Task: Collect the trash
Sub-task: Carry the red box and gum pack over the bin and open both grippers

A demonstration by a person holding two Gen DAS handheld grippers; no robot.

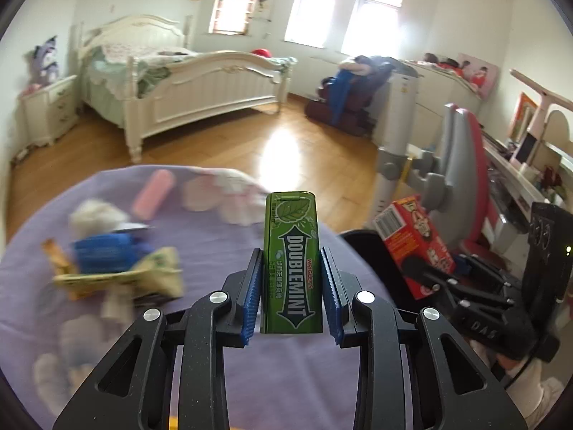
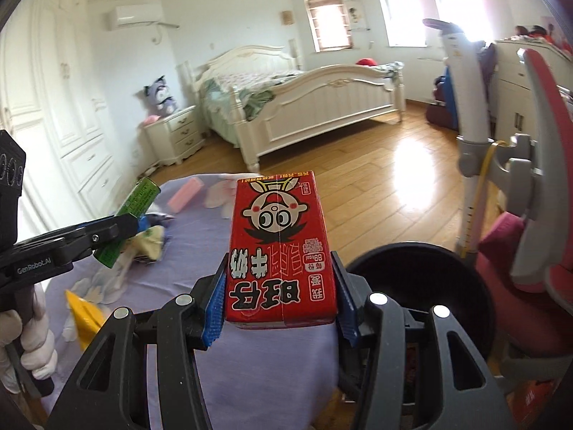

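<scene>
Left wrist view first: our left hand-held gripper (image 1: 290,286) has its blue pads pressed on both narrow sides of a green Doublemint gum tin (image 1: 290,261), which stands upright between them, lifted above the purple-covered surface (image 1: 250,376). On that surface to the left lies more trash, blurred: a blue wrapper (image 1: 104,252), a yellowish packet (image 1: 118,277) and a pink piece (image 1: 154,193) farther back (we cannot tell exactly what each is). At the right edge we see the right hand-held gripper (image 1: 426,279) clamped on a red milk carton (image 1: 415,243).

Right wrist view next: our right hand-held gripper (image 2: 281,286) is partly closed on the red milk carton (image 2: 281,247), print upside down, pads touching both sides. Just beside it on the right sits a black bin (image 2: 429,286). At left, the left hand-held gripper (image 2: 125,229) carries the green tin (image 2: 136,204) tilted, with a white-gloved hand (image 2: 32,344) on its handle. A bed (image 2: 322,107) stands well behind.
</scene>
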